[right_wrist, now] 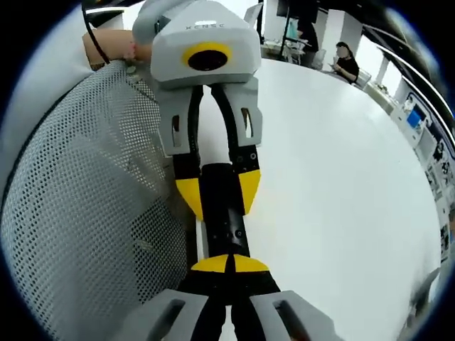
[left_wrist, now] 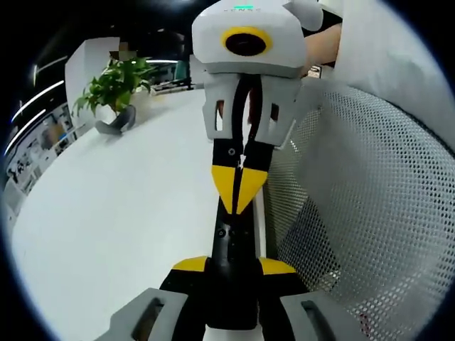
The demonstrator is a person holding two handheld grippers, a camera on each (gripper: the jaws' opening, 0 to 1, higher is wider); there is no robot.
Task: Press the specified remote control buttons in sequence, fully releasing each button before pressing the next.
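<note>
I hold the remote (left_wrist: 231,241) in my left tool (left_wrist: 234,266). Its two yellow-tipped jaws stand apart, one on each long edge of the black body, clenched across its width. In the left gripper view the remote rises from between those jaws straight up the middle, and my right tool (left_wrist: 238,188) comes down from the top to meet it. Its yellow tips are drawn together into a single point resting on the remote's face.

The right gripper view shows the same meeting from the other end. My right tool (right_wrist: 229,264) sits at the bottom with its yellow tips pressed together, nothing between them, lying over the near end of the remote (right_wrist: 226,224). Beyond it my left tool (right_wrist: 217,190) grips the far part from both sides. Whether the tips are pushing a button down I cannot tell.

The remote's long axis runs along the line from one tool to the other, held above the white bench (left_wrist: 121,213). Which end is its front I cannot make out.

The left gripper view alone gives me a potted plant (left_wrist: 114,89) far off on the bench. The right gripper view alone gives me a seated person (right_wrist: 346,60) at the far side. Both views show a white mesh chair back (left_wrist: 370,206) close beside the tools.
</note>
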